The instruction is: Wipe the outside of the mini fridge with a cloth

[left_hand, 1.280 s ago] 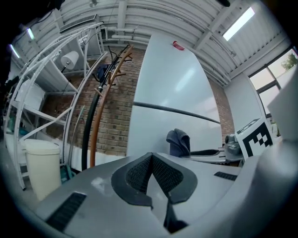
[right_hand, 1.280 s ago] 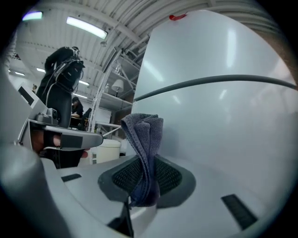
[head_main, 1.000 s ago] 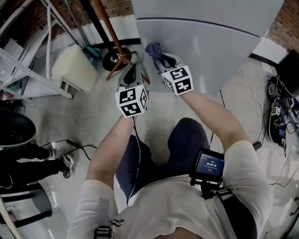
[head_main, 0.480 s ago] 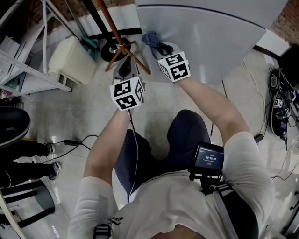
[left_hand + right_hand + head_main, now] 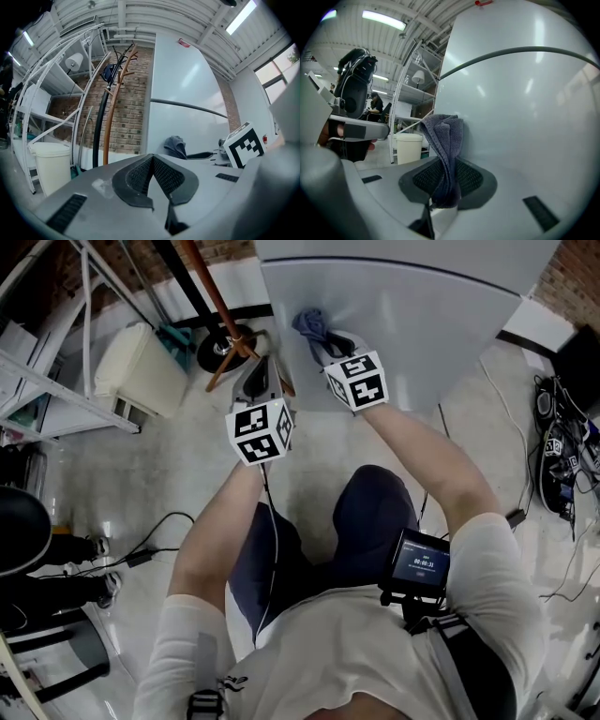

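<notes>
The right gripper point(image 5: 446, 187) pinches a bunched grey cloth point(image 5: 446, 136) between its jaws. The cloth's free end appears to touch the fridge point(image 5: 525, 122) front, below the door seam and near the fridge's left edge. The left gripper point(image 5: 151, 164) hangs just off the fridge's left side, jaws pressed together on nothing. A good wipe likely calls for firm cloth contact and overlapping strokes across the fridge, with the hard jaws held clear of it.

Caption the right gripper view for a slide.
Right gripper, shut on a blue-grey cloth, beside the white mini fridge.
</notes>
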A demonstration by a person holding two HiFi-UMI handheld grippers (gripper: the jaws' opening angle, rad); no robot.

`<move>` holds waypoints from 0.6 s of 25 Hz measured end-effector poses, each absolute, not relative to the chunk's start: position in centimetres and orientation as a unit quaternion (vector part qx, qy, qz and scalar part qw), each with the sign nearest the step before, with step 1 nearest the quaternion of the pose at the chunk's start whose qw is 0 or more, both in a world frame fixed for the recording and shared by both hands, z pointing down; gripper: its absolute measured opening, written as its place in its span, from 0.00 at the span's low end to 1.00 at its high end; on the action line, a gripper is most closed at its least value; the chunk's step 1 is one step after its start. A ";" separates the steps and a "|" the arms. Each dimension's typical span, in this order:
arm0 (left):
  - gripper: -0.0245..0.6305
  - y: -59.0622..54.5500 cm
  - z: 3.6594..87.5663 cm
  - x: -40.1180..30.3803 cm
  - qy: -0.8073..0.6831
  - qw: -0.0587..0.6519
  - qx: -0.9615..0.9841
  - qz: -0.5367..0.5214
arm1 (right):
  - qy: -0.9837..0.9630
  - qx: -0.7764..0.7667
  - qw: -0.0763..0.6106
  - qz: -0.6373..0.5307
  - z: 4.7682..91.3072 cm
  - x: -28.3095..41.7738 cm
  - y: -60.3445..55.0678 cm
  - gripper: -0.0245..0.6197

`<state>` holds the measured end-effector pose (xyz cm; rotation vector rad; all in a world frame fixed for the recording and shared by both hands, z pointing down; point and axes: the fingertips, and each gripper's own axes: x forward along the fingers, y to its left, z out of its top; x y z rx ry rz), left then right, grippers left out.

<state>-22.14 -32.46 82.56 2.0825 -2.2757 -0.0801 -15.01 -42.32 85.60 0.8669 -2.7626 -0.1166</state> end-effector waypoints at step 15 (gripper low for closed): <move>0.04 -37.0 82.5 -13.0 -0.687 0.030 0.725 -0.021 | -0.929 0.351 0.113 -0.034 84.9 -3.8 -45.5 0.17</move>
